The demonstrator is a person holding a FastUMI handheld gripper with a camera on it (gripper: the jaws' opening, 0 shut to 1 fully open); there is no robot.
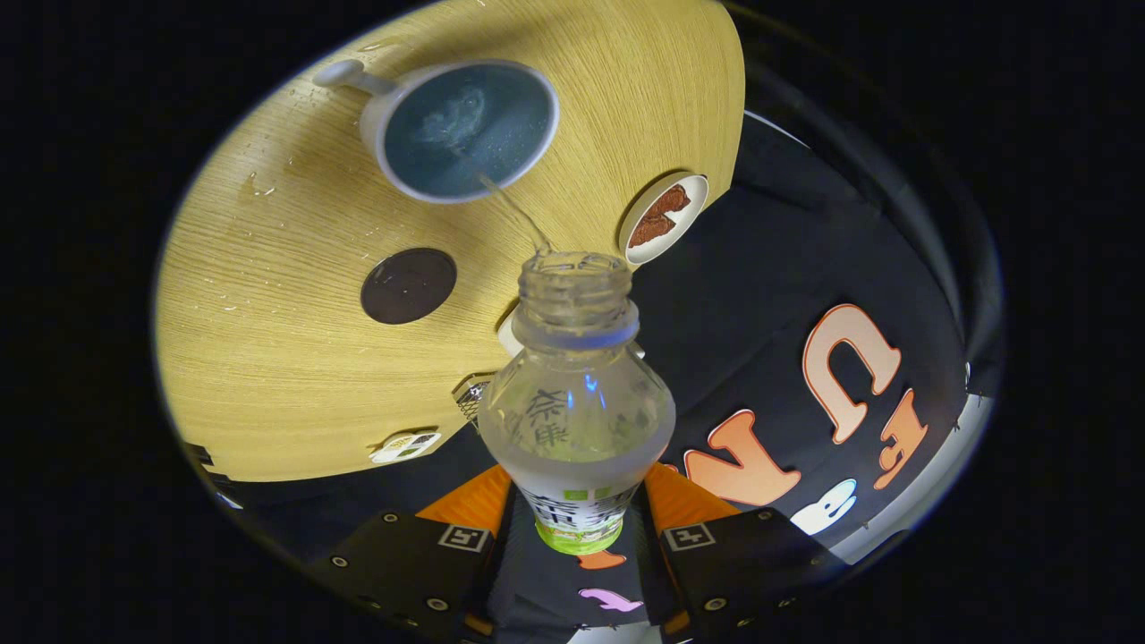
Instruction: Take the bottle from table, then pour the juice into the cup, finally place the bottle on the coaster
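My gripper (pixel 577 514) is shut on a clear plastic bottle (pixel 577 402), one finger on each side of its labelled lower body. The bottle is uncapped and tipped forward, its open neck pointing at the table. A thin clear stream (pixel 512 207) runs from the mouth into a white cup (pixel 465 125) beyond the fingers. The cup has a handle on its far side and holds liquid that ripples where the stream lands. A dark round coaster (pixel 408 285) lies on the wooden table (pixel 268 358), beside the bottle neck and nearer to me than the cup.
A small white dish (pixel 665 218) with brown pieces sits at the table's edge, next to the bottle mouth. Droplets speckle the wood near the cup. A small white card (pixel 405 445) lies at the table's near edge. Black booth cloth hangs past the table.
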